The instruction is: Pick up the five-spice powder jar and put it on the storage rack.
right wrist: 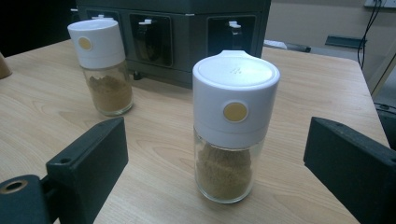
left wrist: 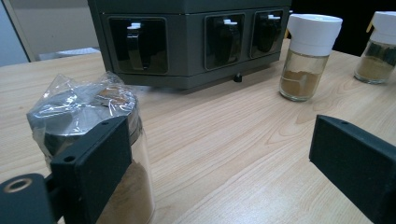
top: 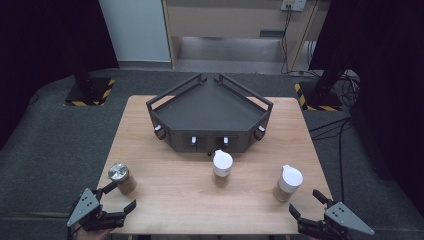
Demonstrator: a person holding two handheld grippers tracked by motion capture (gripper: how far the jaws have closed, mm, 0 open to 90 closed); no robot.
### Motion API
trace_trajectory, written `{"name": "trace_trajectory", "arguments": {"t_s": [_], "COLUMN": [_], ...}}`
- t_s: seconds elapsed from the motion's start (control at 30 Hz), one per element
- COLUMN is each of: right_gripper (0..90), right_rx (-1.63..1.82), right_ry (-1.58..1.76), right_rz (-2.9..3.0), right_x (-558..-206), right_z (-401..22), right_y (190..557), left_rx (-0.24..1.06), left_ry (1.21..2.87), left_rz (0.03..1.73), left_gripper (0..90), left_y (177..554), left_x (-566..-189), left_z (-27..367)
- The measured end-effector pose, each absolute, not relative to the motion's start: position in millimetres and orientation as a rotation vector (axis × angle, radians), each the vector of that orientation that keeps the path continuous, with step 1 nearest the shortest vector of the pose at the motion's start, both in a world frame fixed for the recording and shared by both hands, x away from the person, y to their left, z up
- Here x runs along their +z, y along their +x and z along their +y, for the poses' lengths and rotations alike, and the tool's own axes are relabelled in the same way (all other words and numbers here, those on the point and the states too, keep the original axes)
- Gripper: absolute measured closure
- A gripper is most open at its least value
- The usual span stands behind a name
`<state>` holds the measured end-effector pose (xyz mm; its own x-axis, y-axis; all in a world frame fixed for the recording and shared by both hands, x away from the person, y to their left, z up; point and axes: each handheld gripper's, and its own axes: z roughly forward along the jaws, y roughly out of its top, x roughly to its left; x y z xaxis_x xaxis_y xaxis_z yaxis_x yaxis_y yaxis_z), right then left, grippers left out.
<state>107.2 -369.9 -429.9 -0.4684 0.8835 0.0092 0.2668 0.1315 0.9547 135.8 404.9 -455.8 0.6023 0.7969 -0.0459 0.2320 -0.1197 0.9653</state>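
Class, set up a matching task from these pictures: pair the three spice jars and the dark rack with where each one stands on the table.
Things:
1. foil-topped jar
2. middle white-capped jar
3. right white-capped jar
4. dark rack

Places:
A. at the back of the table
B. just in front of the rack, at the centre
C. ahead of the open right gripper
D. beside a jaw of the open left gripper

Pairs: 1-D, 2-B, 3-C, 4-A

Your left gripper (top: 119, 196) sits in the lower left of the high view, jaws spread wide, pointing up and right. Your right gripper (top: 306, 202) sits in the lower right, jaws equally wide, pointing up and left. Both are low at the frame's bottom edge, gripping nothing.
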Motion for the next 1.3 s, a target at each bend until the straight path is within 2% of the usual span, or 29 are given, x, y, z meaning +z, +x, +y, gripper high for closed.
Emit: {"name": "trace_trajectory", "arguments": {"t_s": [0.7,1.3], "right_gripper": [6.9,7.1], "right_rx": [1.356,1.351], "right_ry": [1.063,1.05], "right_rz": [1.839,1.826], "right_x": [-432,-433], "right_z": [-370,-371], "right_y": [112,115], "left_rx": [0.585,0.587], "left_ry": [1.66,1.662], "left_rz": [0.852,0.837], "left_gripper": [4.9,5.4], "left_y": [136,131], "left_x": [-456,-441], "left_z": [407,403]}}
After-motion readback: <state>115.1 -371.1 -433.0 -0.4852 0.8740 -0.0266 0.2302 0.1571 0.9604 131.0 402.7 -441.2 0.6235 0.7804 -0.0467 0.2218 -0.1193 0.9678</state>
